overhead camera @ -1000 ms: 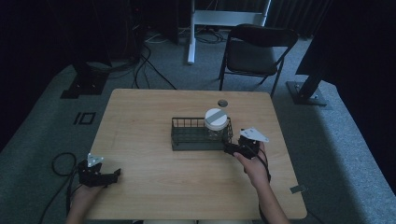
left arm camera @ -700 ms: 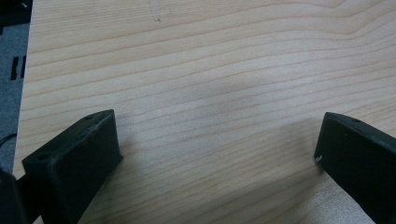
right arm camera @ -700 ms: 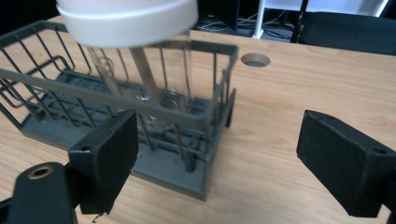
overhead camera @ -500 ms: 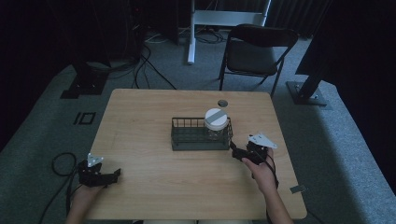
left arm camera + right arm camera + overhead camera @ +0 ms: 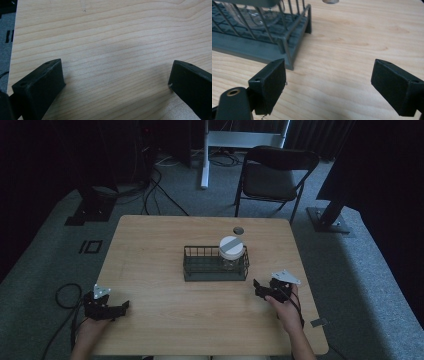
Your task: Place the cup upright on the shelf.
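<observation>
- Right hand-held gripper (image 5: 261,288) pulled back from dark green wire basket (image 5: 200,270) since a second ago, jaws apart, empty.
- Clear glass jar with white lid (image 5: 231,251) left standing in basket's right end; placement probably done.
- Left hand-held gripper (image 5: 120,307) parked at near-left table edge, jaws apart.
- Count: one jar, one basket, two grippers.

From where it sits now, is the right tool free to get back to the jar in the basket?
Probably yes. The right tool is open, with bare table between it and the wire basket; the jar stands at the basket's near-right end, its top above the rim.
</observation>
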